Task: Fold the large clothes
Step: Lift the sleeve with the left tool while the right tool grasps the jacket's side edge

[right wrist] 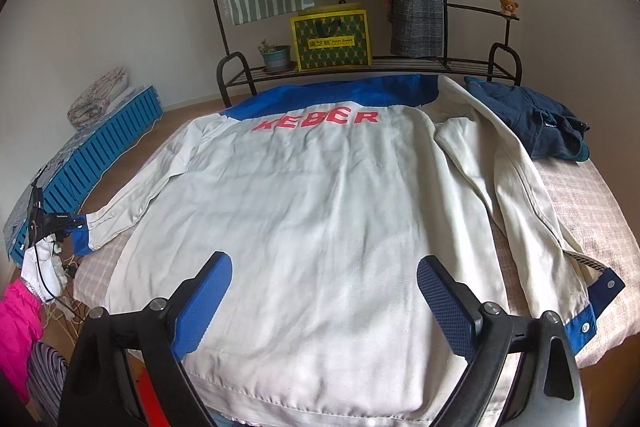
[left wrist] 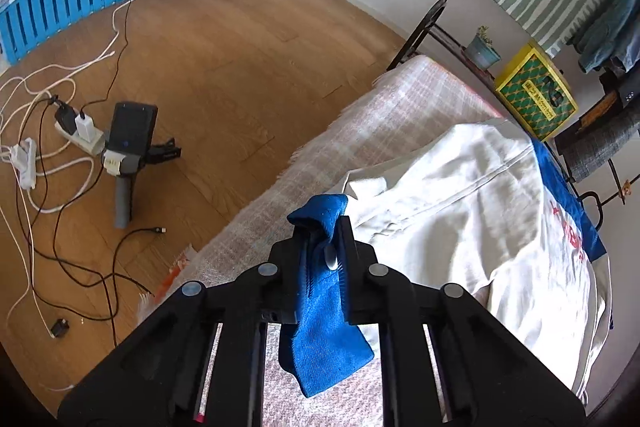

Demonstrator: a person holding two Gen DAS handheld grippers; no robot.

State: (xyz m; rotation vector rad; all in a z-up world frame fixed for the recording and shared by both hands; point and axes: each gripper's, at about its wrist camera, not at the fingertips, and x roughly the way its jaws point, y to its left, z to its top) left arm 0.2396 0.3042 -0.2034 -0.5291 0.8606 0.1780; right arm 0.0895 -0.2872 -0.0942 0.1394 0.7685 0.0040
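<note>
Across the plaid-covered bed (right wrist: 592, 211), a white work jacket (right wrist: 320, 211) lies back-side up, its red lettering (right wrist: 316, 121) and blue yoke (right wrist: 332, 95) toward the far edge by the metal clothes rack (right wrist: 360, 65), its hem at the near edge. One sleeve stretches to the bed's left edge, where the left gripper (left wrist: 322, 231) has its fingers pressed together on the blue cuff (left wrist: 320, 283); cloth bunches above the jaws and hangs below them. The other sleeve (right wrist: 520, 187) runs down the right side of the bed, its snap-buttoned blue cuff (right wrist: 596, 299) close to the near right corner. The right gripper (right wrist: 324, 291) hovers over the jacket's lower back with its blue-padded fingers (right wrist: 204, 303) spread wide, nothing between them.

The step in hand appears to be folding the left sleeve in over the back. Done well, it likely means lifting the cuff only enough to clear the cloth, carrying it straight across toward the middle of the back, and letting the sleeve crease at the shoulder seam rather than dragging the body toward the bed's edge. The free gripper could press the hem flat, or take the right cuff for the matching fold.

Navy jeans (right wrist: 528, 123) sit heaped at the far right corner, touching the jacket's edge. A yellow gift bag (right wrist: 332, 39) and potted plant (right wrist: 276, 57) stand on the rack's shelf beyond. Cables and a power strip (left wrist: 80, 139) sprawl on the wood floor (left wrist: 224, 67).
</note>
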